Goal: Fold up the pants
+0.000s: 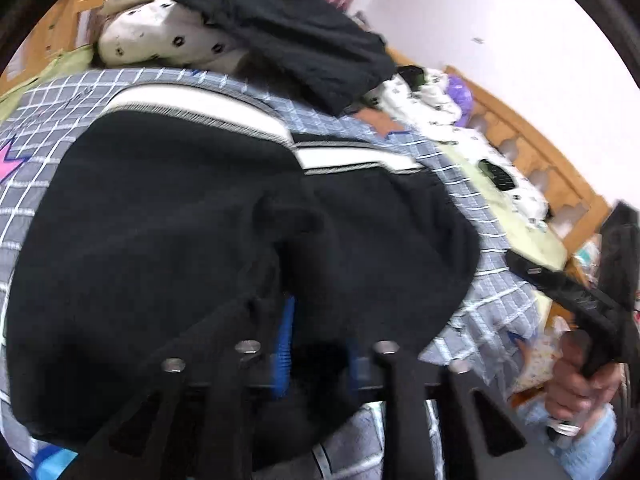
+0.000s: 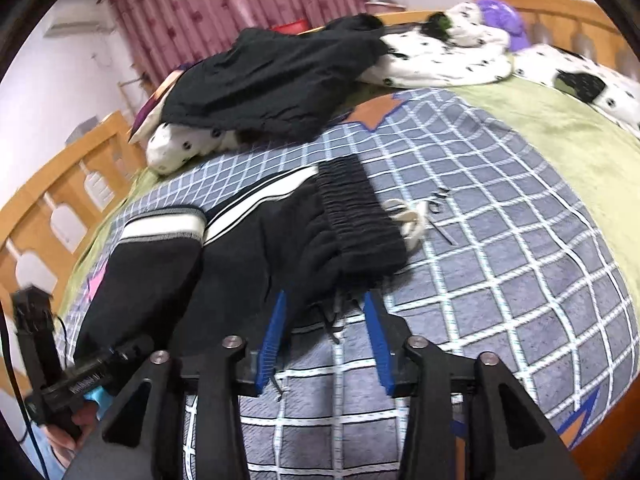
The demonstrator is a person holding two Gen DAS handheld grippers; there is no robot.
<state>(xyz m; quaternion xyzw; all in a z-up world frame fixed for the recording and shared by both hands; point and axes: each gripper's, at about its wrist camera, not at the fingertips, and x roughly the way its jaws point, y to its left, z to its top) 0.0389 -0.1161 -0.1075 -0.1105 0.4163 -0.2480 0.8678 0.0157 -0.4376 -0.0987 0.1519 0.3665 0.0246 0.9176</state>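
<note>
I have the black fleece pants with white side stripes (image 2: pixel 256 240) folded mid-frame on the grey checked quilt (image 2: pixel 500 248). My right gripper (image 2: pixel 324 344) is spread, empty. Left gripper (image 1: pixel 320 344): I cannot tell. Its fingers could drag the fold open.

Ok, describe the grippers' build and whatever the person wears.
Both grippers are black angular frames with silver bolts and ribbed blue pads: left gripper, right gripper. The left one carries white lettering, unreadable. Light blue sleeve on the right arm.
</note>
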